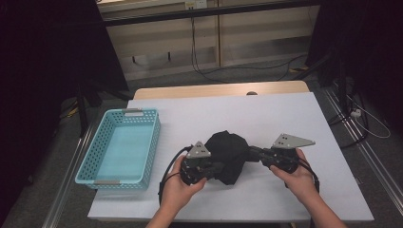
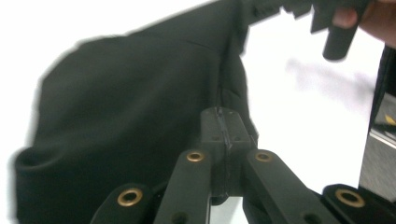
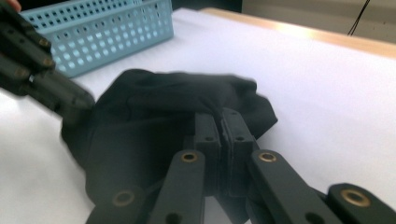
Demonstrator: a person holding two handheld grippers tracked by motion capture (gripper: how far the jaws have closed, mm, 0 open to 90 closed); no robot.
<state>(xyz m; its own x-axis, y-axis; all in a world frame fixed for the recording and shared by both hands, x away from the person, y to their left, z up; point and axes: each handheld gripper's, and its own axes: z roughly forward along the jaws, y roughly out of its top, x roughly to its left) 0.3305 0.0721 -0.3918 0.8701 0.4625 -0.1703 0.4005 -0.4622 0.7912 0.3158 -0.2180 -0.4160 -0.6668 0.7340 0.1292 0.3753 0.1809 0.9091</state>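
High view: black garment [image 1: 228, 154] bunched on white bench [image 1: 285, 114], between both tools, near the front edge. Left tool [image 1: 214, 167] clenched on the garment's left side, right tool [image 1: 252, 153] clenched on its right side. Light blue perforated basket [image 1: 124, 145] at the left of the bench, with nothing inside, just apart from the left hand [image 1: 178, 187].

Left gripper view: jaws pressed together on a fold or seam of the dark cloth [image 2: 126, 107], with the other tool [image 2: 327, 18] at the top right. Right gripper view: jaws also closed, with a pinch of fabric [image 3: 159, 116] between them.

Judged progress: both grips taken, garment not yet lifted, spread or folded, and not yet in the basket; most of the work probably left.

Hard to tell: kind of garment, since crumpled and very dark, no sleeve or collar clear. Amount of cloth inside each pinch hidden by the jaws. Forearms cut off by the lower edge. Surroundings beyond the bench mostly in darkness.
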